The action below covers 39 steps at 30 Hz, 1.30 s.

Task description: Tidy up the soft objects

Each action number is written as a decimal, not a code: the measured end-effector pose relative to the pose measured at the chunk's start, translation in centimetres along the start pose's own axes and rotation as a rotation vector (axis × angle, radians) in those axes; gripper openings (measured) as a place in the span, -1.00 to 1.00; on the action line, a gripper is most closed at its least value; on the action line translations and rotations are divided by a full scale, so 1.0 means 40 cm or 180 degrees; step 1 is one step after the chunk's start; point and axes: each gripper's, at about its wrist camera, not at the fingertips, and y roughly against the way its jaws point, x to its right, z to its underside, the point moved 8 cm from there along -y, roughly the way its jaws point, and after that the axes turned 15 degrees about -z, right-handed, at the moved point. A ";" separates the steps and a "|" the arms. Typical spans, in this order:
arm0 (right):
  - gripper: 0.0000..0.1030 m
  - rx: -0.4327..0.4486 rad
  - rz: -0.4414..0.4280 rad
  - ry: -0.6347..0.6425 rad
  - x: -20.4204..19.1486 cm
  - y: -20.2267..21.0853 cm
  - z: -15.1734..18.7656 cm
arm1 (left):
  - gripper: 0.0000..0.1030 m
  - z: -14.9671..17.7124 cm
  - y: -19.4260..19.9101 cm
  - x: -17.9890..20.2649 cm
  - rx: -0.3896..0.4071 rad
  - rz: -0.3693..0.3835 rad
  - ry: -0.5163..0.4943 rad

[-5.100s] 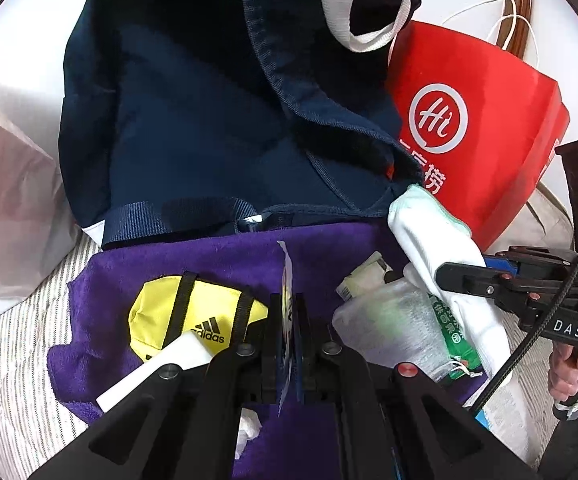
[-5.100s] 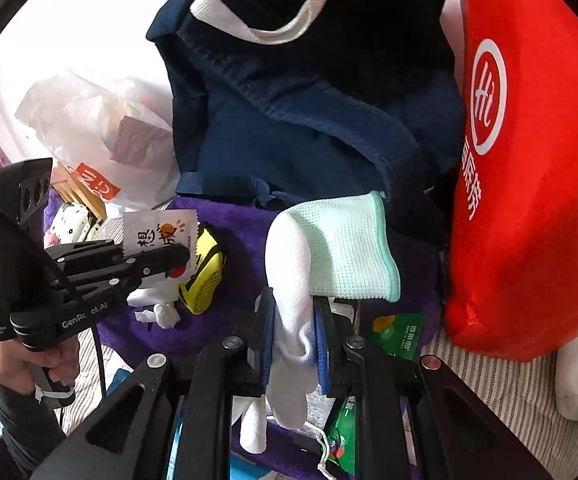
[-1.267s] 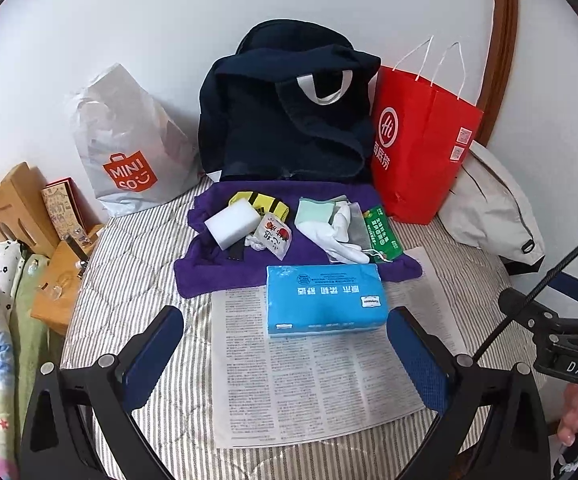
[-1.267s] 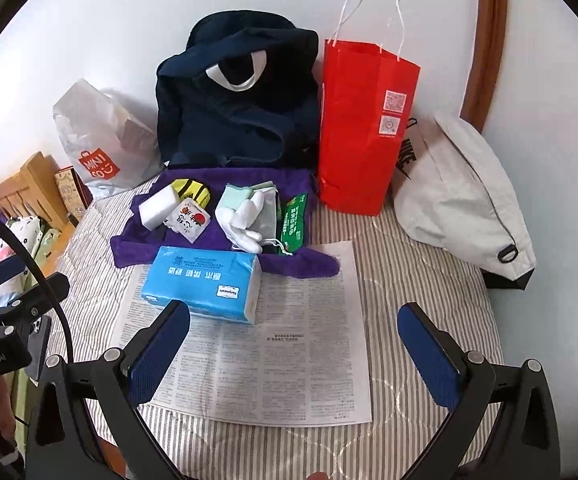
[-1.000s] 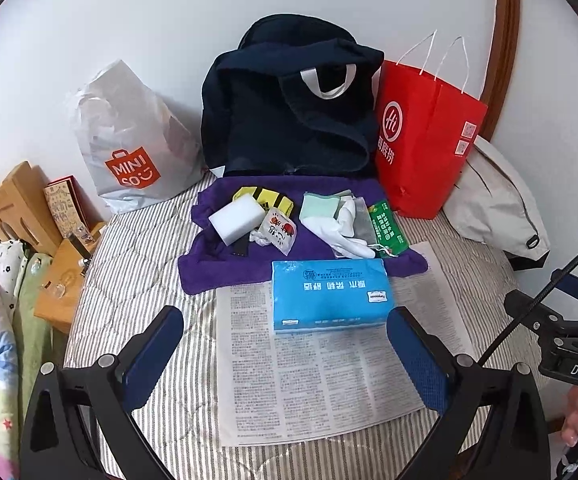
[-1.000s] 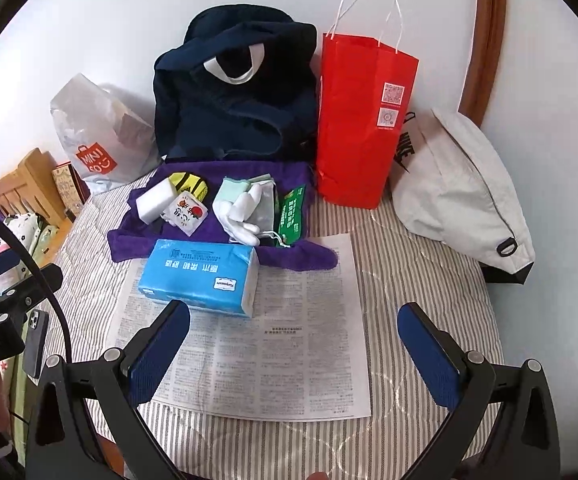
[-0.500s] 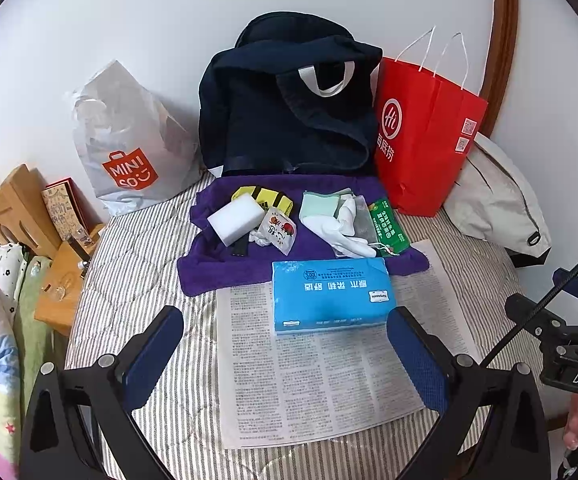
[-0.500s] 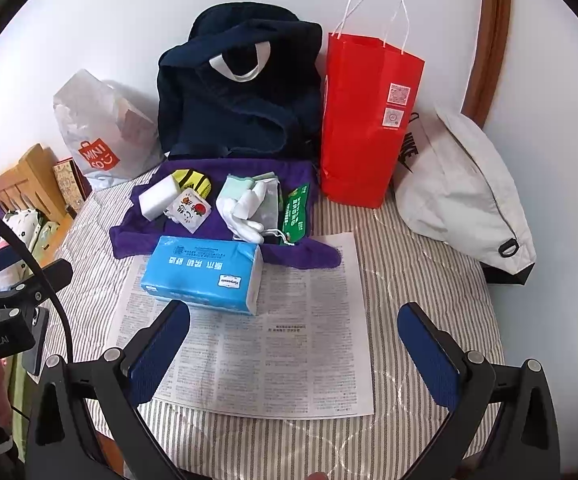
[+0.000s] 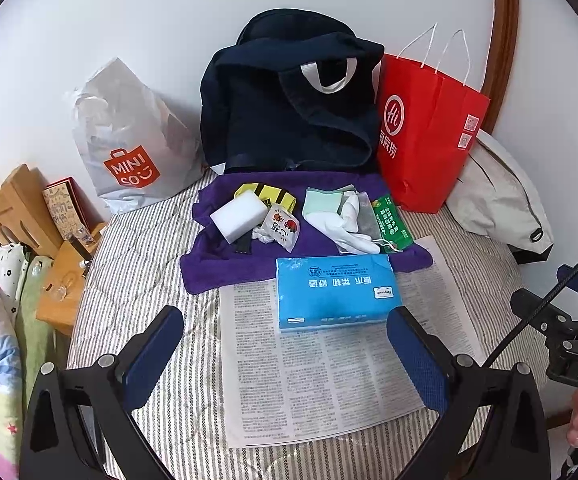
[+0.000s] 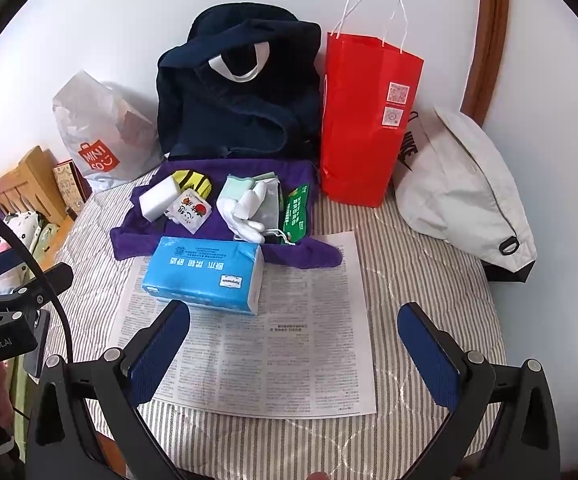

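Striped bed [image 9: 137,264] against a white wall, newspaper [image 9: 329,364] spread on it, purple towel [image 9: 225,268] just behind. Both grippers held back and empty: left gripper [image 9: 285,352] fingers spread wide, right gripper [image 10: 293,344] same, nothing between them.

Soft stuff sits on the towel: white sponge block [image 9: 239,214], yellow striped pouch [image 9: 267,194] behind it, small snack packet [image 9: 283,230], white gloves [image 9: 343,226] lying over a mint cloth [image 9: 321,202], green sachet [image 9: 391,222] at the right edge. Blue tissue pack [image 9: 335,292] lies on the newspaper, touching the towel's front edge, nearest to both grippers.

Handling guess: all light and squashy. Tissue pack is slick film, wide; take it across the short side or pinch a corner, it will likely sag. Gloves are limp, so grab the bunched middle, not a fingertip. Sponge compresses, so grip mid-body.

Navy bag [image 9: 289,96] and red paper bag [image 9: 425,136] stand behind, likely destinations.
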 end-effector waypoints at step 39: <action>0.99 -0.0007 0.0016 0.0020 -0.008 -0.005 -0.005 | 1.00 -0.009 -0.011 -0.021 0.0035 -0.0009 0.0018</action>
